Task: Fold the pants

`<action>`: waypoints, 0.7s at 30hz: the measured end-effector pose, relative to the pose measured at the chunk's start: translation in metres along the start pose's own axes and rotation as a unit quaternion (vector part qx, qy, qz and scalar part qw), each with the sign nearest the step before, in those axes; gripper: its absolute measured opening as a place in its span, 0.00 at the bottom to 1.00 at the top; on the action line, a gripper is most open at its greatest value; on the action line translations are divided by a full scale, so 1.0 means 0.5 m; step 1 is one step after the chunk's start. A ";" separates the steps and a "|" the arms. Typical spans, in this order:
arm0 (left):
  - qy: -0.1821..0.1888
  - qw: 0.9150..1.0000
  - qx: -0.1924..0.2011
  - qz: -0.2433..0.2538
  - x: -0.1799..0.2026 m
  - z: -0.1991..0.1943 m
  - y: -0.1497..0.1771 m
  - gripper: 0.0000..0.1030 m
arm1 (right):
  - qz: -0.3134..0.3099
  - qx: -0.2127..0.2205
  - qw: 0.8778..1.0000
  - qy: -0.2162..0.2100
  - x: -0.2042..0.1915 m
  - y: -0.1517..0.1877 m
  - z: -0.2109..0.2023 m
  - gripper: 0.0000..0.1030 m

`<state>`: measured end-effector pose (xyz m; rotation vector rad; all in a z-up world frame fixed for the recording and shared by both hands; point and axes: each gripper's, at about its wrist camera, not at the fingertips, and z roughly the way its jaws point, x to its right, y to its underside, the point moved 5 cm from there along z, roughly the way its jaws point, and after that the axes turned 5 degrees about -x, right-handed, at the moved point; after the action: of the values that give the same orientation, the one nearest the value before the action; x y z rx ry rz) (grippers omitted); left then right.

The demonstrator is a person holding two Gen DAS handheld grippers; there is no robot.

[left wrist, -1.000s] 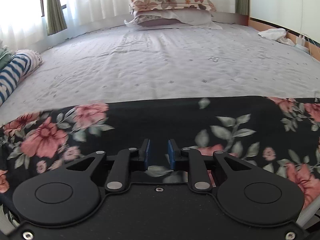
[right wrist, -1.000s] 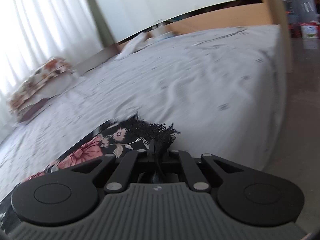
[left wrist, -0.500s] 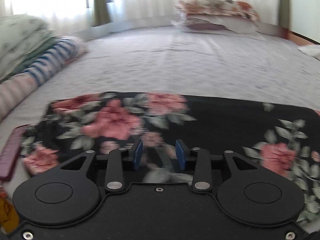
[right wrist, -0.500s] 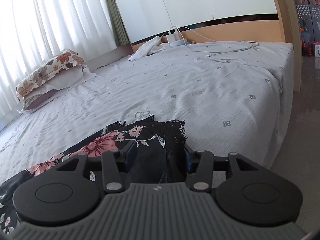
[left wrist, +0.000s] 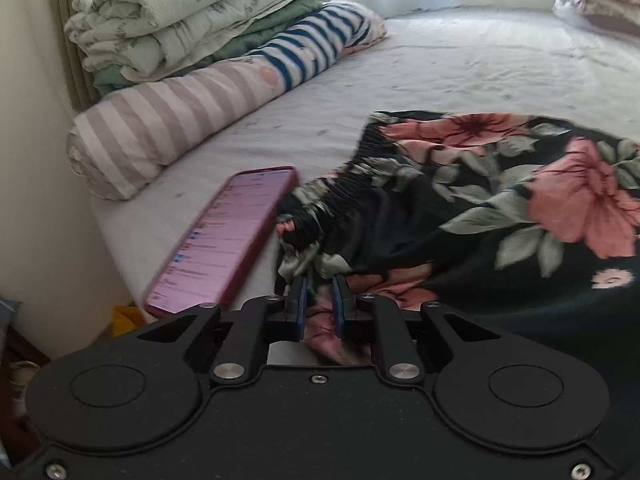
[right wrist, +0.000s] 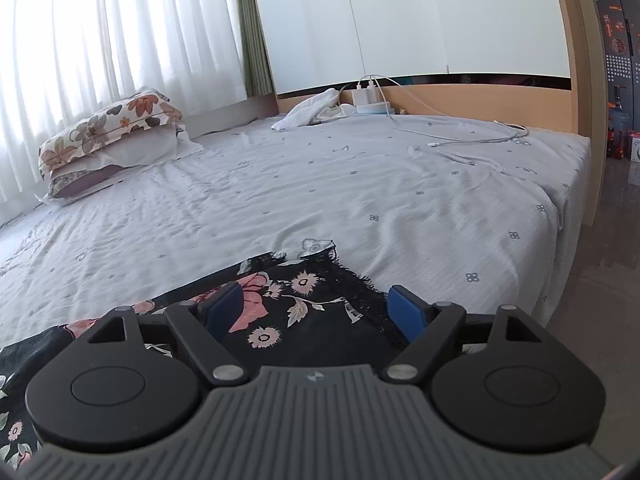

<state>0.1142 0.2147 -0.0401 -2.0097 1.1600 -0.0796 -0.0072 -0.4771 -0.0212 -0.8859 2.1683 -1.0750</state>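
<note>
Since the earlier frame, the right gripper (right wrist: 316, 308) has let go of the pants (right wrist: 304, 312); its jaws now stand spread wide over the fringed hem on the bed (right wrist: 360, 184). Left gripper (left wrist: 319, 306): jaws nearly together, pinching fabric at the gathered waistband (left wrist: 360, 168). Phone (left wrist: 224, 236) lies just left of those jaws, touching the pants.

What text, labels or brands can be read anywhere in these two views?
None is legible.
Phone screen: rows of text, too blurred to read.
Right gripper body: a small logo mark, no letters.
Patterned panels at the far right: markings too small to read.
</note>
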 end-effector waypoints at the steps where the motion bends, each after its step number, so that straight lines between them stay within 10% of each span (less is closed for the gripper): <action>1: 0.002 1.000 -0.007 -0.012 -0.007 0.005 -0.003 0.15 | -0.002 0.000 1.000 -0.001 -0.005 0.000 -0.002 0.86; 6: 0.011 0.999 -0.001 -0.032 -0.006 -0.031 -0.014 0.16 | -0.016 -0.001 1.000 -0.010 -0.034 0.000 -0.011 0.86; 15: 0.154 0.987 0.040 0.023 0.069 -0.126 -0.008 0.16 | -0.038 -0.003 0.999 -0.017 -0.072 0.003 -0.026 0.86; 21: 0.125 0.991 0.006 0.053 0.096 -0.083 0.017 0.17 | -0.043 -0.008 0.999 -0.014 -0.073 0.010 -0.031 0.86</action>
<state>0.1185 0.1513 -0.0326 -1.9647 1.4171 -0.2912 0.0034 -0.4400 -0.0105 -1.0036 2.1346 -1.0816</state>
